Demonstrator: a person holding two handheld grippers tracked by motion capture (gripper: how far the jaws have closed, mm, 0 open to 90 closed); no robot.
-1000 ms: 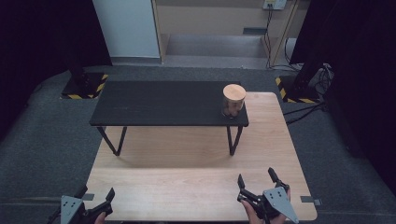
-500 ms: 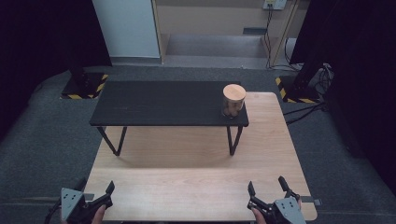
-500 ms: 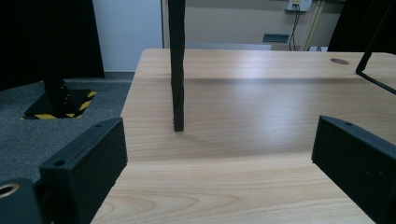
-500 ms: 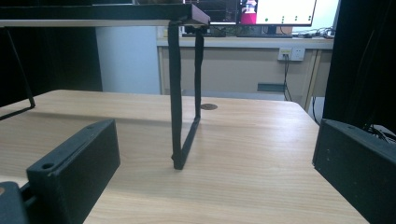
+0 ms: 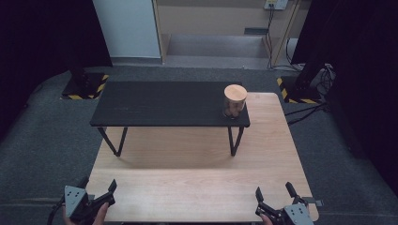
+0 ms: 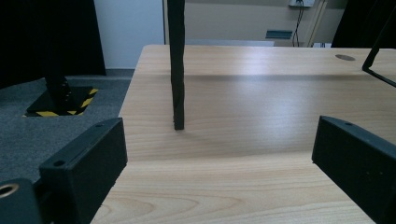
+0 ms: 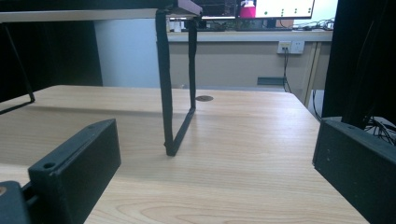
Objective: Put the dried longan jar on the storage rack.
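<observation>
Right gripper (image 5: pixel 276 203) drawn back, left gripper (image 5: pixel 94 197) unmoved

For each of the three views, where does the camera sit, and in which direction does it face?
High view: above the near side, looking forward and down on the wooden table, black raised shelf and cylindrical container; left gripper and right gripper enter at the bottom.
Left gripper view: low over the table, facing a shelf leg; own jaws apart.
Right gripper view: low, facing the right shelf leg; own jaws apart.
Shared: table and shelf.
</observation>
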